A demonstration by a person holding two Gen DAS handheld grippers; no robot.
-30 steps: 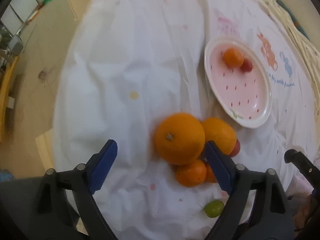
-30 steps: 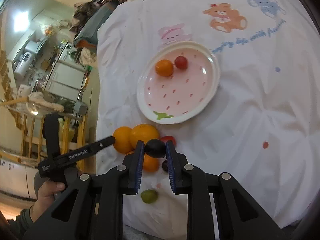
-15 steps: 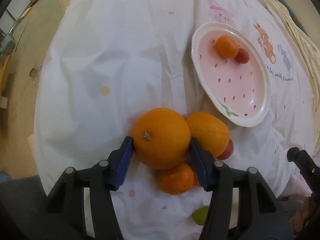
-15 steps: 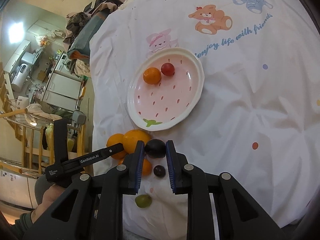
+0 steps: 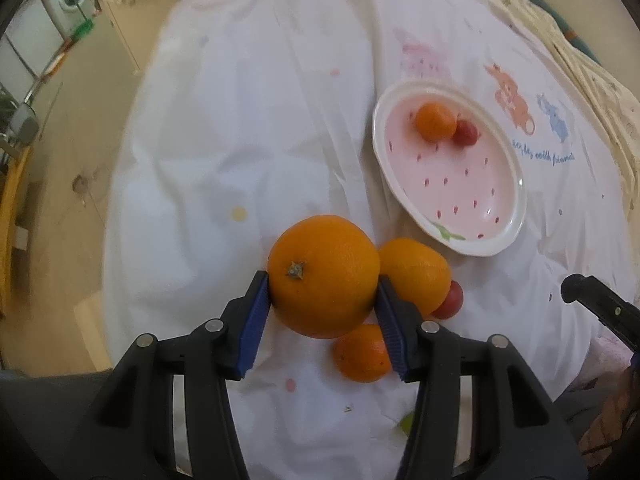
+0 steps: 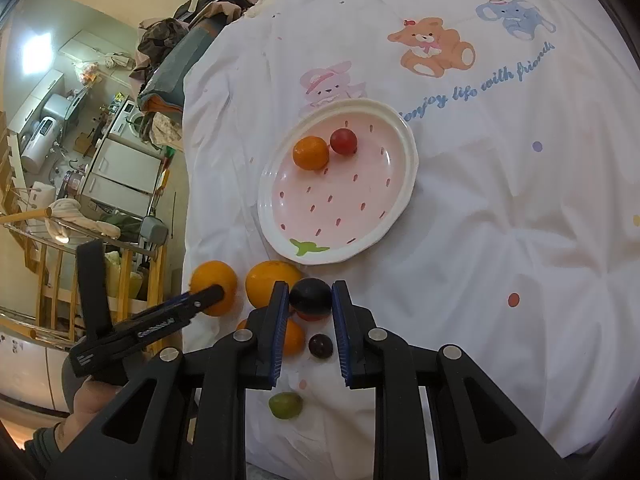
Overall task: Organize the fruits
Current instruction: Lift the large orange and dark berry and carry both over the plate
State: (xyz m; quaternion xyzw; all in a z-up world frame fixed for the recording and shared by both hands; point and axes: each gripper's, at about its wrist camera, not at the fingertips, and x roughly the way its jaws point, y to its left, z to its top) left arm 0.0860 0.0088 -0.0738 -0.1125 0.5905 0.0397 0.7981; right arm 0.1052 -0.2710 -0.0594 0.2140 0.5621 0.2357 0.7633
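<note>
Left tool (image 5: 322, 300): clamped on the large orange (image 5: 323, 276), one blue pad pressed to each flank of the fruit, stem scar facing up and toward the camera.
Large orange: held between the pads at the near left edge of the cloth-covered surface; whether it touches the cloth beneath cannot be told.
Second orange (image 5: 414, 272): just right of the large orange and touching it, behind the left tool's right finger.
Small orange (image 5: 362, 354): on the cloth below the large orange, against the inner side of the same right finger.
Red fruit (image 5: 450, 300): tucked behind the second orange, partly hidden by it.
Right tool (image 6: 310, 300): closed on a dark plum (image 6: 310, 296), pads touching both sides of it, near the fruit cluster at the near edge.
Dark grape (image 6: 320, 345): lying on the cloth between the right tool's fingers, nearer the camera than the plum and apart from both pads.
Green fruit (image 6: 285, 405): alone on the cloth, closest to the near edge, just below the right tool's left finger.
Plate (image 6: 404, 128): pink with strawberry-seed marks and a white rim, beyond the fruit cluster toward the middle of the sheet (image 6: 500, 208).
Plate contents: a mandarin (image 6: 310, 153) and a red tomato (image 6: 343, 141), touching each other at the far side of the plate.
Sheet: white, creased, printed with a bear, an elephant and a rabbit beyond the plate.
</note>
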